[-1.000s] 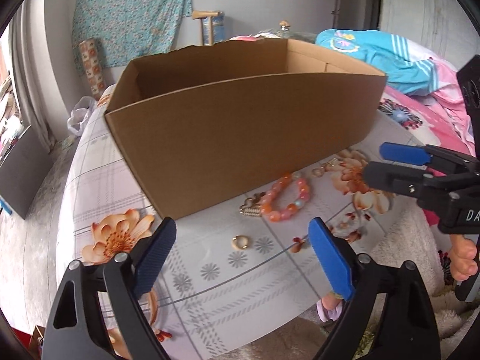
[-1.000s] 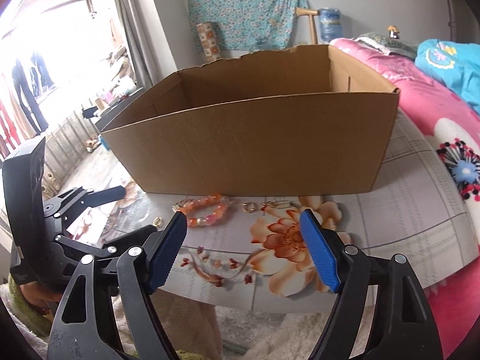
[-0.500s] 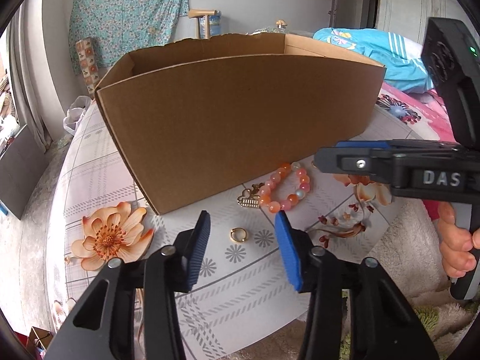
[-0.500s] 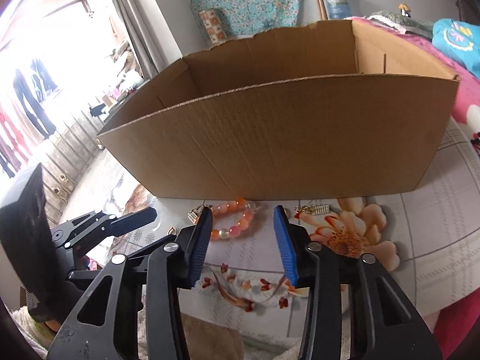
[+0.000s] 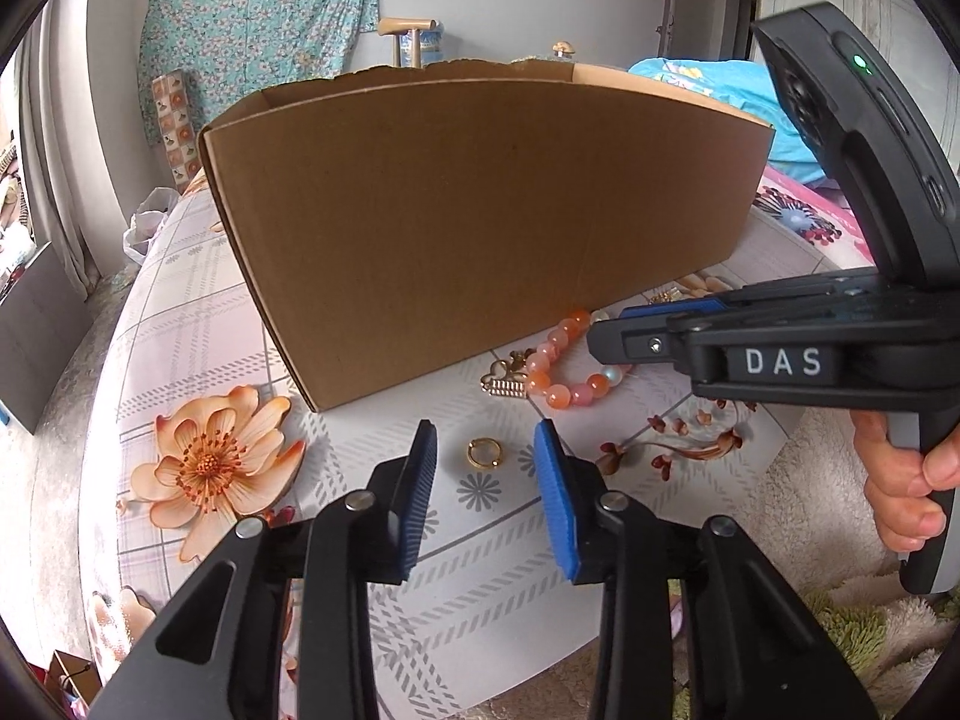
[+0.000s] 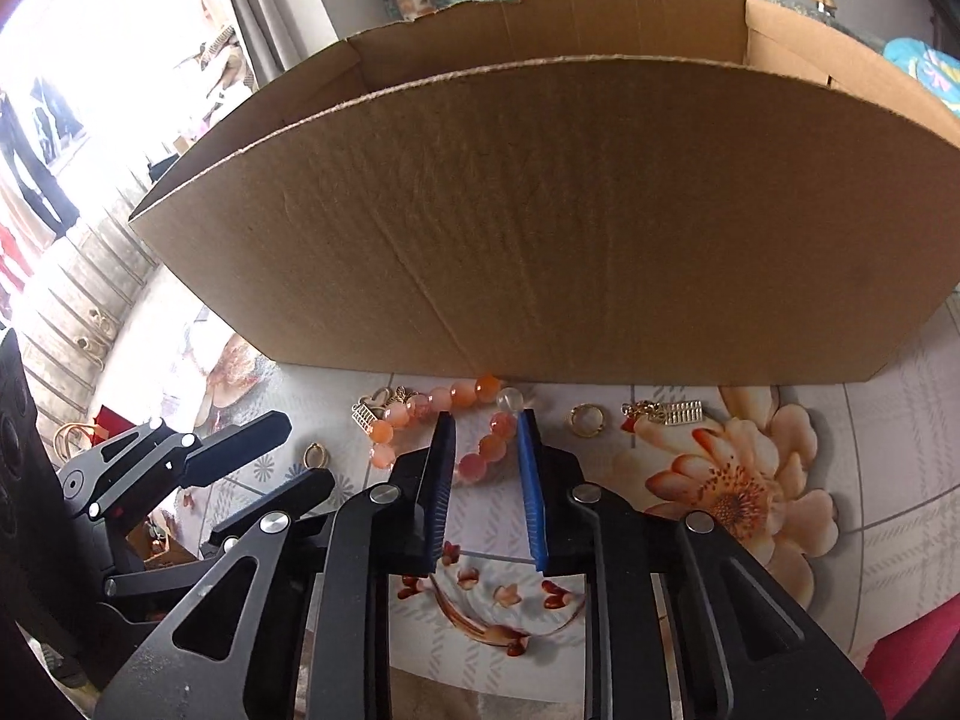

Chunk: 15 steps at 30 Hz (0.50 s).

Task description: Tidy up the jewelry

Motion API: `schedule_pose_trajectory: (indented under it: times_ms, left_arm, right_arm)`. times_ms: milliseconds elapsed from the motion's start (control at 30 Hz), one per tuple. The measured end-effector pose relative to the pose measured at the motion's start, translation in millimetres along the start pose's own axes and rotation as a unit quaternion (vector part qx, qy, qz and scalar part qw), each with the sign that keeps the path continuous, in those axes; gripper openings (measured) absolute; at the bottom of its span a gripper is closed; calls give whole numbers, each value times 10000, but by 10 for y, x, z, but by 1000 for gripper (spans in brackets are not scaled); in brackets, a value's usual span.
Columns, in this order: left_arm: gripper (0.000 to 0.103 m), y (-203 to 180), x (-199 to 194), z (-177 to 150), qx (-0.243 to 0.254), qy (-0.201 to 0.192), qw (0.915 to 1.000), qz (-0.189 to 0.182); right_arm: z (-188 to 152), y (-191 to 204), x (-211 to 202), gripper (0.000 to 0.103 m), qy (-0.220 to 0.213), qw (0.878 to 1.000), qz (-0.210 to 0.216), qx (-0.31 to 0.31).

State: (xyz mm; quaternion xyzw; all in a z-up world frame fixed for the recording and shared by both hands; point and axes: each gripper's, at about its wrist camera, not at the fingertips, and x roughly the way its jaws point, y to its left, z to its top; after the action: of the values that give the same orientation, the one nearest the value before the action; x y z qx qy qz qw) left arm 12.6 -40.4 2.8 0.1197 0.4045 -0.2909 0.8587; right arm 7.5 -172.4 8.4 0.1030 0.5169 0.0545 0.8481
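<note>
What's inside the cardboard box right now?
Only the upper inner walls of the cardboard box show, bare brown card. Its near wall covers the floor from both wrist views, so any jewelry inside cannot be seen.

I see a table under a checked cloth printed with orange flowers. On it stands a cardboard box. In front of the box lie a bead bracelet, a heart charm touching it, a gold ring, a second ring and a gold clasp.
</note>
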Motion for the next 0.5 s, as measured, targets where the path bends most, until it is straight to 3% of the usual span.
schedule_pose_trajectory:
  times_ms: [100, 233, 333, 500]
  left_arm:
    - [33, -8, 2, -21, 36, -8, 10000, 2]
    - [33, -26, 16, -35, 39, -10, 10000, -4]
    - [33, -25, 24, -33, 42, -14, 10000, -9]
    - [33, -21, 34, -37, 28, -30, 10000, -7]
  right_arm:
    - [53, 43, 51, 18, 82, 10000, 3, 54]
    - [111, 68, 106, 7, 160, 9998, -145, 59]
    - [139, 97, 146, 7, 174, 9997, -95, 127]
    - [163, 98, 35, 7, 54, 9993, 272, 241]
